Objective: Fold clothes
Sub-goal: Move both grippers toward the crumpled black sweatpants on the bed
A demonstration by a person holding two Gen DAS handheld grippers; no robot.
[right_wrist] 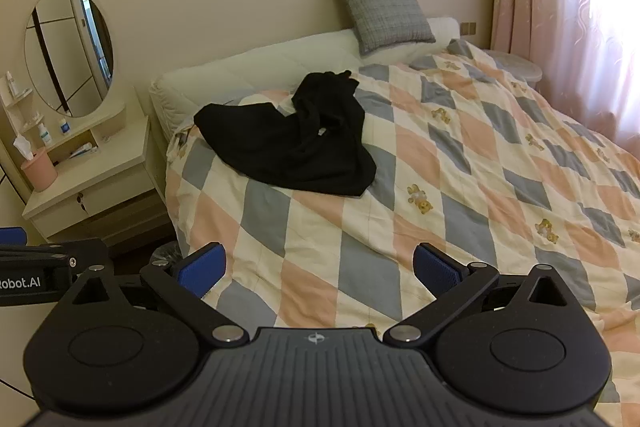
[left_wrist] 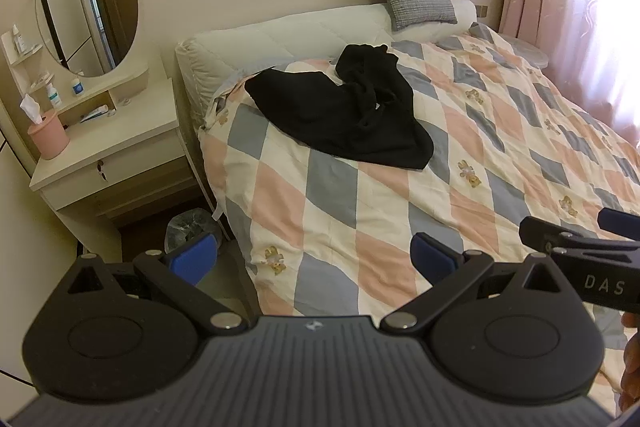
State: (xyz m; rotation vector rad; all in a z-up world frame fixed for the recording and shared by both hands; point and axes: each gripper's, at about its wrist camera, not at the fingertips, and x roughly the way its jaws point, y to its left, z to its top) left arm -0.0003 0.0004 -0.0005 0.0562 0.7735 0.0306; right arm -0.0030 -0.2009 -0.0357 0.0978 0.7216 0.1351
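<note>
While the crumpled black fabric garment (left_wrist: 352, 107) lies bunched at the frame's centre on the checked pastel quilt (left_wrist: 360, 219), well beyond us, our left gripper (left_wrist: 316, 259) and right gripper (right_wrist: 318, 271) both hang spread and empty. We risk pinching quilt with cloth, since its hems and sleeves are lost in dark folds.

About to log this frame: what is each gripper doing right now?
Left gripper: open, holding nothing.
Right gripper: open, holding nothing; the black garment lies untouched on the bed.
</note>
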